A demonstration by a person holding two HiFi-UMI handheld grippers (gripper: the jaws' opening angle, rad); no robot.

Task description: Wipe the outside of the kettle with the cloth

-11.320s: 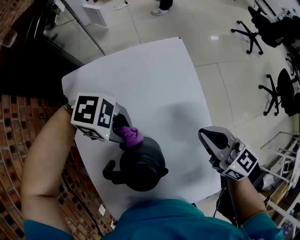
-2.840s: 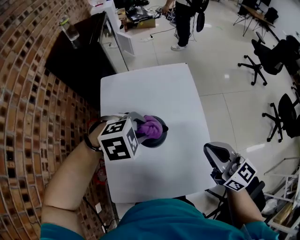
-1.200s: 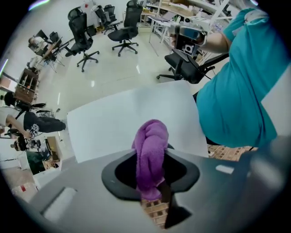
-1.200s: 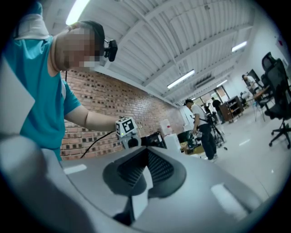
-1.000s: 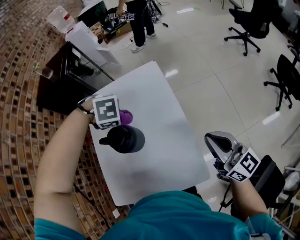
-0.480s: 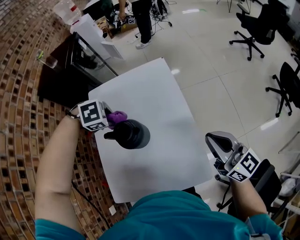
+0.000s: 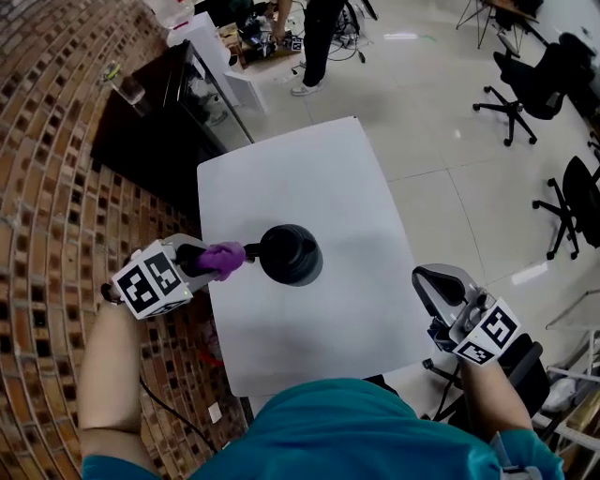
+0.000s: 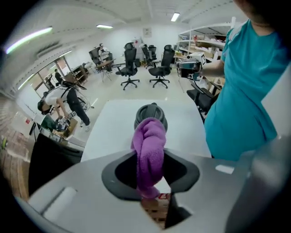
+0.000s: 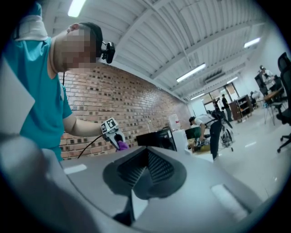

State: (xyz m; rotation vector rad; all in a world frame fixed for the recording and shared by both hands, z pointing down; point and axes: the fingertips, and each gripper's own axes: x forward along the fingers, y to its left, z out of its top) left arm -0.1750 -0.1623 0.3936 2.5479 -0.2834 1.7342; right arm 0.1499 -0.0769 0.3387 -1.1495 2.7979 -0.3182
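Note:
The black kettle stands on the white table, seen from above, with its handle pointing left. My left gripper is at the table's left edge, shut on a purple cloth whose tip reaches the handle. In the left gripper view the cloth hangs bunched between the jaws and hides most of the kettle behind it. My right gripper hovers beyond the table's front right corner, shut and holding nothing; its ridged pads meet in the right gripper view.
A brick wall runs along the table's left side, with a black cabinet beyond the far left corner. Office chairs stand on the tiled floor to the right. A person stands past the table's far end.
The left gripper has swung with the cloth from the kettle's far-left side round to its left, by the handle. The right gripper has stayed where it was.

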